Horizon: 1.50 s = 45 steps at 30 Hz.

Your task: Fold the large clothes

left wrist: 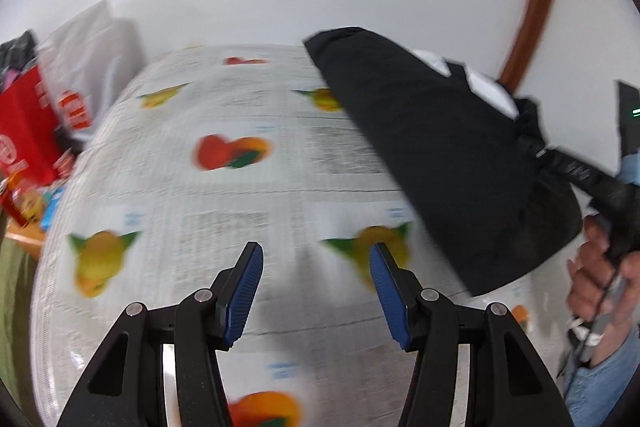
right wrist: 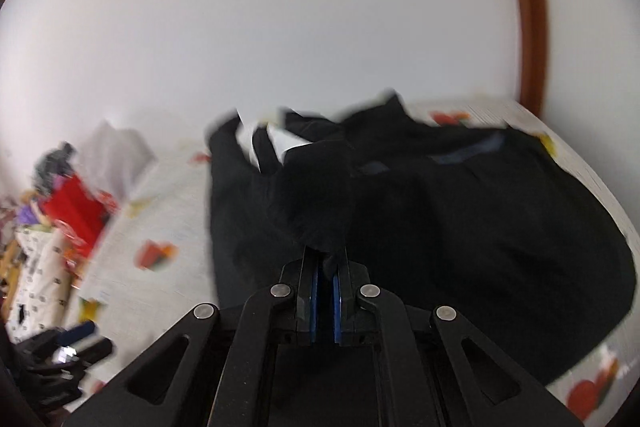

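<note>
Two tongs here: right tongs (right wrist: 325, 273) clamped tight on fold of black garment (right wrist: 460, 211), lifting it off fruit-print desk (left wrist: 224, 195), probably to carry edge over. Left tongs (left wrist: 316, 287) half open, empty, hovering above desk. Blurry tho.

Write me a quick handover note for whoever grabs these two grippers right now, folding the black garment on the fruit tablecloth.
Left gripper: open, nothing between its pads, over the fruit-print tablecloth beside the garment.
Right gripper: shut on a pinch of the black garment, a fold of it raised off the table.
Garment: mostly spread on the cloth's right side, with a white part showing at its far edge.
Done: one edge gripped and lifted.
Left: no finished fold shows yet. Probably carry the lifted edge over, lay it down, and use the left gripper for the other side. Frames are blurred, so check the grip first.
</note>
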Available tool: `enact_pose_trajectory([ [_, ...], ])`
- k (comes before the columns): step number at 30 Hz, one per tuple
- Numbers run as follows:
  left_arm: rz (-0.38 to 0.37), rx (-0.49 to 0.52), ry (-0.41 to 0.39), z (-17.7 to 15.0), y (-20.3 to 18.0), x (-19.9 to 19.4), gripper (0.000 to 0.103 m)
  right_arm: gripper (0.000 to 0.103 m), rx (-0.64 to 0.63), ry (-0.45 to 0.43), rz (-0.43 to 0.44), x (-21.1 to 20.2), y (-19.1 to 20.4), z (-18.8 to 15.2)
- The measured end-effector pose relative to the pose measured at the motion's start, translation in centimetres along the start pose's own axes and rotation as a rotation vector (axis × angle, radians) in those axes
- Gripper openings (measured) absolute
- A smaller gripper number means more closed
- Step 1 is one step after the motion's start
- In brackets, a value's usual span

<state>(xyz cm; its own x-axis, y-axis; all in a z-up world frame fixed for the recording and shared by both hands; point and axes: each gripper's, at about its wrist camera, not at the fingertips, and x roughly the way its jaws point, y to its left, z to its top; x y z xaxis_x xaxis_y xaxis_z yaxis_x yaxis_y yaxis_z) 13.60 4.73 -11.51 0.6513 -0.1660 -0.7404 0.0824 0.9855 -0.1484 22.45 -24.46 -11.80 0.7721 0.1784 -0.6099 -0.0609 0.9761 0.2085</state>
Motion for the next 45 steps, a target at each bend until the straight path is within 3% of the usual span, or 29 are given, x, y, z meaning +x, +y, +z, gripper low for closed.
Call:
enact_pose_trajectory([
  [4,-0.066,0.056,0.024,0.2,-3.9,1.3,0.053,0.006,-0.011,0.064,-0.078,1.3,-1.8,-1.3],
  [10,-0.135,0.108,0.076,-0.1,-8.1,3.2,0.053,0.012,-0.024,0.085,-0.081,1.9,-3.3,-2.4],
  [18,-0.159,0.134,0.142,-0.3,-10.6,5.6,0.053,0.04,-0.098,0.027,-0.111,-0.7,-6.7,-2.7],
  [21,-0.155,0.136,0.156,-0.6,-11.4,6.4,0.053,0.04,-0.106,0.02,-0.174,-1.3,-9.1,-2.6],
  [26,-0.135,0.148,0.145,-0.9,-12.5,7.1,0.053,0.04,-0.125,0.091,-0.267,-0.6,-12.8,-3.6],
  [30,-0.122,0.147,0.138,-0.9,-12.9,7.3,0.053,0.038,-0.122,0.147,-0.285,0.4,-14.1,-4.6],
  [32,-0.115,0.142,0.132,-0.8,-12.7,7.3,0.048,0.035,-0.143,0.154,-0.296,0.7,-13.9,-5.0],
  [36,-0.103,0.111,0.122,-0.9,-11.8,6.9,0.03,0.01,-0.16,0.178,-0.285,1.6,-13.0,-5.4],
  [38,-0.103,0.089,0.132,-0.7,-11.3,6.9,0.021,0.003,-0.193,0.183,-0.292,2.0,-11.9,-5.6],
  [41,-0.103,0.07,0.129,-0.8,-10.3,6.5,0.012,0.002,-0.249,0.184,-0.33,2.5,-10.2,-5.8],
  [45,-0.082,0.051,0.109,-1.1,-8.7,5.7,0.01,0.002,-0.237,0.191,-0.276,2.6,-8.8,-5.7],
])
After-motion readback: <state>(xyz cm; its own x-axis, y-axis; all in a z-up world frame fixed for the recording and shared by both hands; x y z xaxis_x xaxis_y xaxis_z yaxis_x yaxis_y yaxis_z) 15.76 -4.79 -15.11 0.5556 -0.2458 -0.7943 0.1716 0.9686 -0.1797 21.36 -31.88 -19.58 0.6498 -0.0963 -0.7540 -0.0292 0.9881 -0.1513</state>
